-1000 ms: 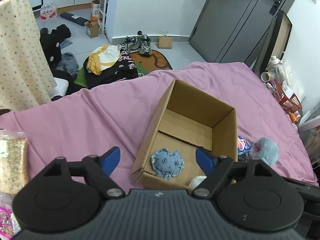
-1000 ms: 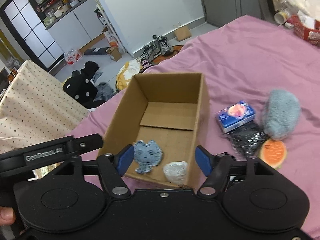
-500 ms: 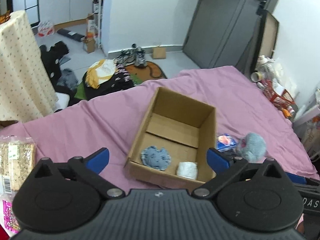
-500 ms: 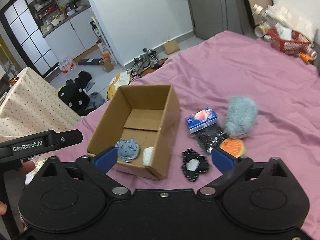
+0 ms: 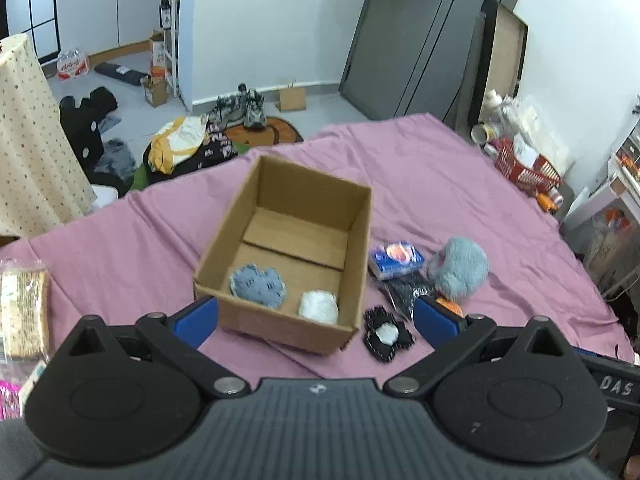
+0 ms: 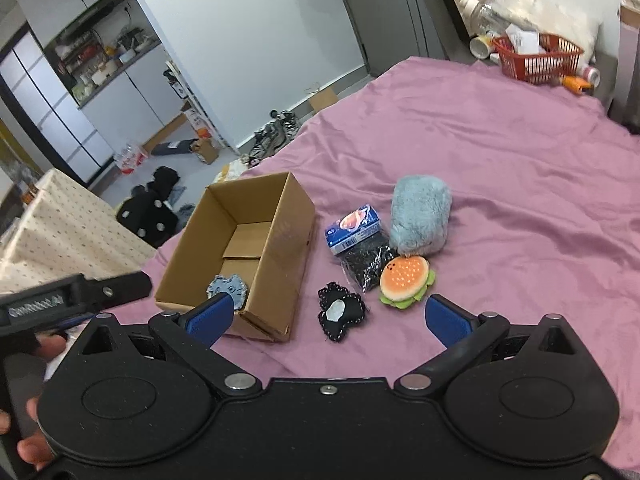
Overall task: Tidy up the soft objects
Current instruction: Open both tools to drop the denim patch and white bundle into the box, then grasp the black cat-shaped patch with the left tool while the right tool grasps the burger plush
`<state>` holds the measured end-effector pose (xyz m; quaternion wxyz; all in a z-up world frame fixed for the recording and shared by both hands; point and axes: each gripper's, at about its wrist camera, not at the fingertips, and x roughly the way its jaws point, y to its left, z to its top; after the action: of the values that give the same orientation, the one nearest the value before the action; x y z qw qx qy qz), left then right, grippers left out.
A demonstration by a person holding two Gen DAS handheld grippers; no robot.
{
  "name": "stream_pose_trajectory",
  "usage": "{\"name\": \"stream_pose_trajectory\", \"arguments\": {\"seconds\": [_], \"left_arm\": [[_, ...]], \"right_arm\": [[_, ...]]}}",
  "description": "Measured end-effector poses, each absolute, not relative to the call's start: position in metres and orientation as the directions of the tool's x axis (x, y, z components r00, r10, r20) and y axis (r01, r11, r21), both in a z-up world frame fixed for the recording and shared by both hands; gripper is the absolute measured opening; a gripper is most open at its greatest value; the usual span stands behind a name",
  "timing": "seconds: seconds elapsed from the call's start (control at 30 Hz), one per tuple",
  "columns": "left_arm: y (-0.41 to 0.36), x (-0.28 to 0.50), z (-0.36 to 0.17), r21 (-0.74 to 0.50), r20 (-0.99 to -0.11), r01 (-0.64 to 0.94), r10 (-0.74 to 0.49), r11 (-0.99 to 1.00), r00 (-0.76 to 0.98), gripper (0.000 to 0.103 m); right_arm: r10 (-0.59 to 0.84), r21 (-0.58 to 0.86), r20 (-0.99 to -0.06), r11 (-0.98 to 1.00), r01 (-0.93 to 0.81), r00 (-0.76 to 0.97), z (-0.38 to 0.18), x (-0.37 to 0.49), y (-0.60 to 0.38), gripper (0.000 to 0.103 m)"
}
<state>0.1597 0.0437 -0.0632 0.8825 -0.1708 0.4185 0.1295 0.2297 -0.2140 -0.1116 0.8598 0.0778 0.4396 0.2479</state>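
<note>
Left gripper [image 5: 316, 318]: jaws spread wide, empty, above the near edge of the cardboard box [image 5: 280, 326]. Right gripper [image 6: 328, 318]: jaws also wide, empty, above the pink sheet [image 6: 520, 184].

Black stitched cushion [image 6: 341, 313] lies on the sheet just right of the box. Burger plush [image 6: 406, 280] sits beyond it, touching a black mesh pouch [image 6: 366, 260].

Inside the box, near end: denim patch toy [image 5: 258, 289] at left, white soft lump [image 5: 319, 306] at right, apart.

Farther: blue packet [image 6: 352, 229] on the pouch, grey furry plush [image 6: 420, 214] beside it. Red basket [image 6: 536, 58] at the far edge.
</note>
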Motion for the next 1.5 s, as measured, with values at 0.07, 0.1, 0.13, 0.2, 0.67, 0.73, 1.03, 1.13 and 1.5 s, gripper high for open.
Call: {"name": "stream_pose_trajectory", "arguments": {"seconds": [0.07,0.1,0.13,0.2,0.67,0.73,1.03,1.13,1.5], "left_arm": [[0.036,0.159,-0.065,-0.184,-0.788,-0.372,0.089,0.91,0.609,0.103],[0.031,0.159,-0.066,-0.177,-0.788,-0.374,0.096,0.91,0.608,0.103],[0.027,0.159,-0.067,-0.172,-0.79,-0.377,0.101,0.91,0.604,0.103],[0.019,0.16,-0.068,-0.185,-0.792,-0.37,0.085,0.91,0.604,0.102],[-0.025,0.176,-0.092,-0.204,-0.792,-0.389,0.082,0.898,0.605,0.09],[-0.029,0.179,-0.097,-0.21,-0.795,-0.392,0.077,0.896,0.602,0.086],[-0.045,0.2,-0.126,-0.211,-0.814,-0.411,0.074,0.887,0.577,0.065],[-0.05,0.207,-0.139,-0.212,-0.818,-0.419,0.075,0.883,0.57,0.061],[-0.057,0.237,-0.181,-0.226,-0.833,-0.445,0.065,0.866,0.549,0.054]], "right_arm": [[0.496,0.358,-0.712,0.866,-0.35,0.497,-0.113,0.231,-0.224,0.103],[0.497,0.361,-0.71,0.865,-0.348,0.498,-0.114,0.231,-0.227,0.103],[0.504,0.37,-0.705,0.862,-0.348,0.499,-0.115,0.232,-0.232,0.103],[0.519,0.386,-0.696,0.853,-0.351,0.496,-0.117,0.233,-0.239,0.103],[0.582,0.483,-0.669,0.813,-0.325,0.462,-0.151,0.259,-0.275,0.089],[0.589,0.506,-0.672,0.807,-0.303,0.448,-0.16,0.266,-0.278,0.084],[0.623,0.577,-0.661,0.778,-0.249,0.417,-0.194,0.285,-0.282,0.071],[0.636,0.606,-0.649,0.764,-0.222,0.418,-0.212,0.285,-0.282,0.068],[0.678,0.67,-0.626,0.721,-0.179,0.385,-0.245,0.308,-0.28,0.058]]}}
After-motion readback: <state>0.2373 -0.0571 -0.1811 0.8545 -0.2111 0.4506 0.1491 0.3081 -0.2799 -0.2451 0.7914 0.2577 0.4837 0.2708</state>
